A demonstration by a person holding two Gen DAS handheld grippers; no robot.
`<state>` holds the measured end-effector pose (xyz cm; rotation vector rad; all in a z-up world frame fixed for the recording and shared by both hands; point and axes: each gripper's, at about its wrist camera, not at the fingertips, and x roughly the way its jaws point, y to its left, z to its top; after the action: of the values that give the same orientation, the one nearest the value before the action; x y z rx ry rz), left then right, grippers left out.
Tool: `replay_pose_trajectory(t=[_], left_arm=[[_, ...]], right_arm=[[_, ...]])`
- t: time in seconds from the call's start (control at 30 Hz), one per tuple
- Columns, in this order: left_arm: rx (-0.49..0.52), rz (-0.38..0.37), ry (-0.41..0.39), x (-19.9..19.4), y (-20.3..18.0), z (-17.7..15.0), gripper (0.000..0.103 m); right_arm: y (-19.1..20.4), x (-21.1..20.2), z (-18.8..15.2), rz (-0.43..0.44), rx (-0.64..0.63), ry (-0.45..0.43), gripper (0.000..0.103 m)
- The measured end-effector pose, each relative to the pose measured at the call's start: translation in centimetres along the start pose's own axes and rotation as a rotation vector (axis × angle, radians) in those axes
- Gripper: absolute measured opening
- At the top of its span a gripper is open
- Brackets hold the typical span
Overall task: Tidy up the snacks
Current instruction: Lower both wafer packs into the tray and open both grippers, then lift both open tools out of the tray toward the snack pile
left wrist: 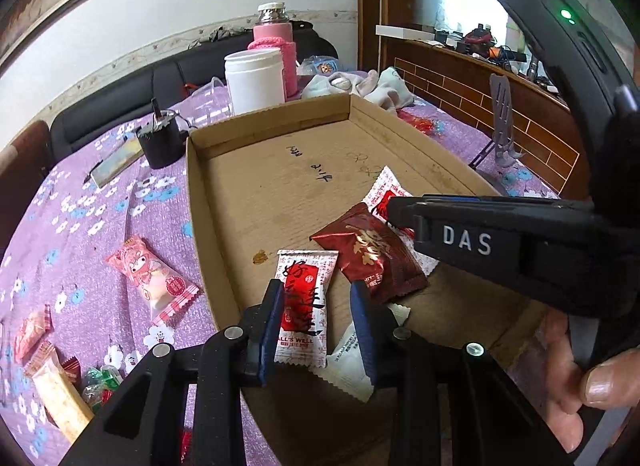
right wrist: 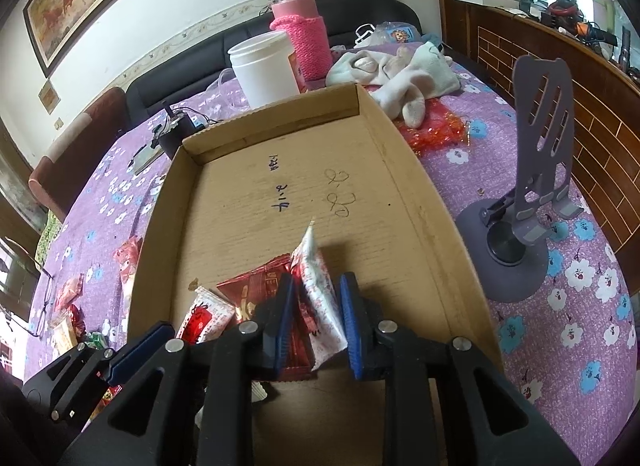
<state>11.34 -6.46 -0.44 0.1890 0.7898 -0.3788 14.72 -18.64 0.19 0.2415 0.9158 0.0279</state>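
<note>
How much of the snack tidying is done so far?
Partly done. A dark red packet lies in the cardboard tray. The left gripper has a white-and-red packet between its fingers; the right gripper has another. The pink snack and others remain on the tablecloth.

Box's (right wrist: 256, 201) far half seemingly free

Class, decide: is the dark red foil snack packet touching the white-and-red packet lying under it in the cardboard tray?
Touching. The left wrist view shows the dark red foil packet overlapping the white-and-red packet, no gap.
</note>
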Motion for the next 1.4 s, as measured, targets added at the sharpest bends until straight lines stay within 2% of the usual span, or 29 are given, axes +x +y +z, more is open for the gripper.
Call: replay_pose_trajectory(t=[0.13, 0.27, 0.33, 0.43, 0.87, 1.4], left_arm=[[0.022, 0.012, -0.014, -0.2, -0.4, 0.0, 0.036], [0.032, 0.027, -0.031, -0.5, -0.6, -0.1, 0.049], [0.032, 0.031, -0.038, -0.7, -0.6, -0.1, 0.051], [0.027, 0.032, -0.040, -0.7, -0.5, -0.1, 0.051], [0.003, 0.048, -0.054, -1.2, 0.0, 0.0, 0.053], [0.005, 0.054, -0.059, -1.2, -0.2, -0.1, 0.053]], right_arm=[[-0.2, -0.4, 0.1, -0.002, 0.014, -0.014, 0.029], [-0.2, -0.6, 0.1, 0.007, 0.024, -0.019, 0.029], [-0.2, -0.8, 0.1, 0.006, 0.024, -0.025, 0.029], [-0.2, -0.9, 0.1, 0.005, 0.029, -0.029, 0.033], [-0.2, -1.3, 0.1, 0.002, 0.032, -0.045, 0.038], [-0.1, -1.3, 0.0, 0.000, 0.028, -0.043, 0.039]])
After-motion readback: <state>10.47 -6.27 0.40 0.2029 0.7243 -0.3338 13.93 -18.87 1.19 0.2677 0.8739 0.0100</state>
